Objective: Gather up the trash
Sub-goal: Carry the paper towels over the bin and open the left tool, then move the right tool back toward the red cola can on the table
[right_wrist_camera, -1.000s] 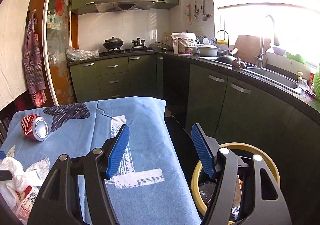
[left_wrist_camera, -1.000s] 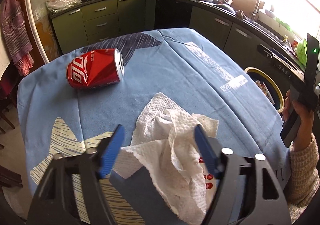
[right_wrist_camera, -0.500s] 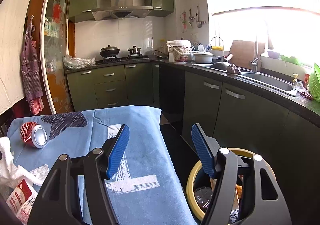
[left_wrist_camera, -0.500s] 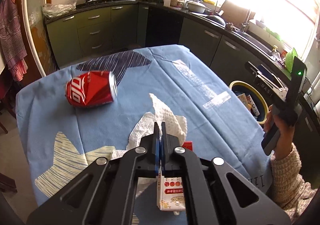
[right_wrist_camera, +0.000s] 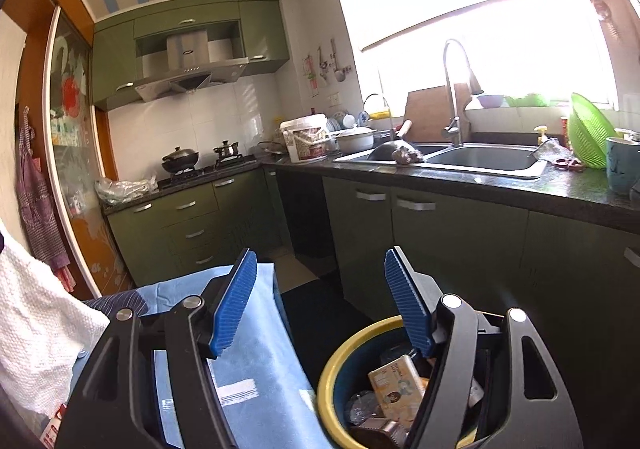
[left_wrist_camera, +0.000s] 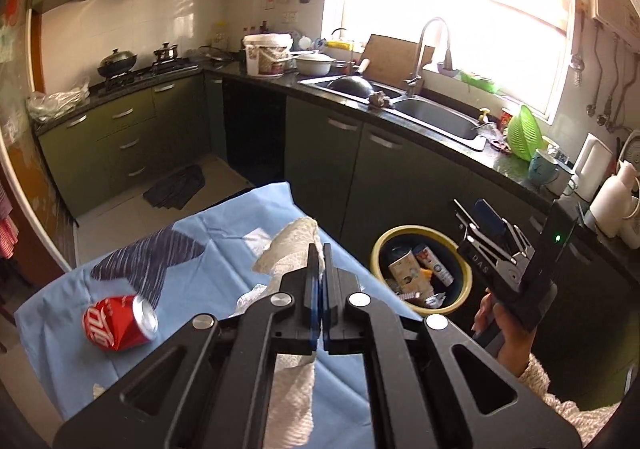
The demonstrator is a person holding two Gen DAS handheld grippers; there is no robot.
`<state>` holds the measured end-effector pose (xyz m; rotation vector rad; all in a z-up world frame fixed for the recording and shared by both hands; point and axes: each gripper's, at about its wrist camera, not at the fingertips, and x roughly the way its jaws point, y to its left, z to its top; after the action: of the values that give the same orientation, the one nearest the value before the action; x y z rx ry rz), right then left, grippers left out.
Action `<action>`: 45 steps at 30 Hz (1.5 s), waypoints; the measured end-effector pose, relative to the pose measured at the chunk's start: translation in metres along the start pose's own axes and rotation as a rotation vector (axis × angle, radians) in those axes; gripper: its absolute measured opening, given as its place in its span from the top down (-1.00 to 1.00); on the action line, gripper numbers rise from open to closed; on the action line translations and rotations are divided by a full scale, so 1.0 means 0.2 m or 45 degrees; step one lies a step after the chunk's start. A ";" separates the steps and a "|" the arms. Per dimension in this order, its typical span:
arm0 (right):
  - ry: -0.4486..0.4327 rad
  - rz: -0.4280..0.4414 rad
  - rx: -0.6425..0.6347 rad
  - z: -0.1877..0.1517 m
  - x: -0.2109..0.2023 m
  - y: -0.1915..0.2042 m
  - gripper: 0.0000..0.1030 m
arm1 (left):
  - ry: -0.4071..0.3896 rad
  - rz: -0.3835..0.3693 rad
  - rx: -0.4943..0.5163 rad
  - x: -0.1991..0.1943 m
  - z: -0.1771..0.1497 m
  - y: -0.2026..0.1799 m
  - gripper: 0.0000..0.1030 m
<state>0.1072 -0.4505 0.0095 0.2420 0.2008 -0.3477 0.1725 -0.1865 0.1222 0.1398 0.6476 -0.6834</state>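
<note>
My left gripper [left_wrist_camera: 320,251] is shut on a crumpled white paper towel [left_wrist_camera: 290,245], held up above the blue tablecloth [left_wrist_camera: 208,249]. The towel bunches left of the pads and hangs down beneath them. At the left edge of the right wrist view the same paper towel [right_wrist_camera: 36,329] shows. A dented red soda can [left_wrist_camera: 118,323] lies on its side on the cloth, to the left. A yellow-rimmed trash bin [left_wrist_camera: 416,230] with several wrappers inside stands on the floor right of the table. My right gripper [right_wrist_camera: 320,281] is open with nothing between its fingers, above the bin [right_wrist_camera: 332,365].
A hand in a knitted sleeve [left_wrist_camera: 532,381] holds the right gripper [left_wrist_camera: 480,221] beside the bin. A red-and-white packet [right_wrist_camera: 52,425] lies on the table. Green cabinets [right_wrist_camera: 440,241] and a dark counter with a sink [right_wrist_camera: 484,159] run behind. A dark mat [left_wrist_camera: 176,187] lies on the floor.
The left gripper shut on the paper towel and lifted it off the table, turning toward the bin. The right gripper stayed open and rose a little, shifting over the bin.
</note>
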 end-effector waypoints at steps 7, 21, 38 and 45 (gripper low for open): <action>-0.067 -0.184 0.042 0.07 -0.20 -0.36 -0.31 | 0.017 -0.217 0.106 0.25 0.29 -0.43 0.98; -0.082 -0.321 0.168 0.05 -0.35 -0.87 -0.31 | 0.162 -0.265 0.261 0.93 0.35 -1.07 0.98; -0.049 -0.192 0.154 0.10 -0.36 -0.74 -0.38 | 0.177 -0.173 0.284 0.83 0.09 -0.84 -0.14; 0.073 0.096 -0.032 0.13 -0.24 -0.30 -0.39 | -0.170 0.004 0.159 0.15 -0.07 -0.27 -0.52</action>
<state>0.0458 -0.4979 0.0328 0.2341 0.2515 -0.2637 0.1492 -0.2402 0.0984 0.2090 0.4769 -0.7238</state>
